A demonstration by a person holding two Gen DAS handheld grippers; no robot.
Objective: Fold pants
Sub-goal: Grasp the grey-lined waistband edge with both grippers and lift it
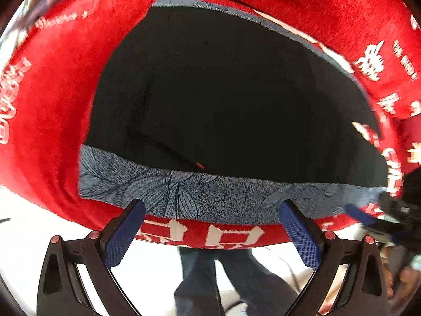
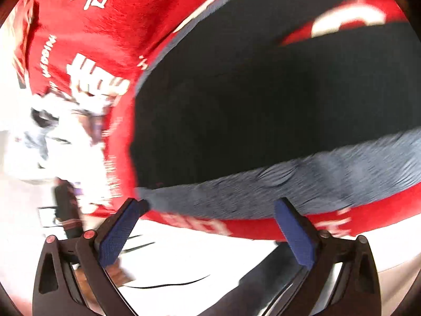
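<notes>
— Two layers sit on the red blanket [image 1: 52, 110]: a grey leaf-print cloth [image 1: 184, 197] underneath and the black pants [image 1: 223, 100] spread flat on top, filling most of both views.

— Which step is this, do you think?

— Reaching for the near edge, I judge. The left gripper [image 1: 213, 226] hovers over the grey strip with its jaws wide apart, holding nothing. The right gripper [image 2: 208, 223] is likewise spread and empty, near the pants' corner, though that view is blurred.

— How to do it well?

— Go past the grey cloth and pinch only black fabric, both grippers level along the same hem. Lift evenly so the fold lands square. Catching the grey layer would likely drag everything.
</notes>
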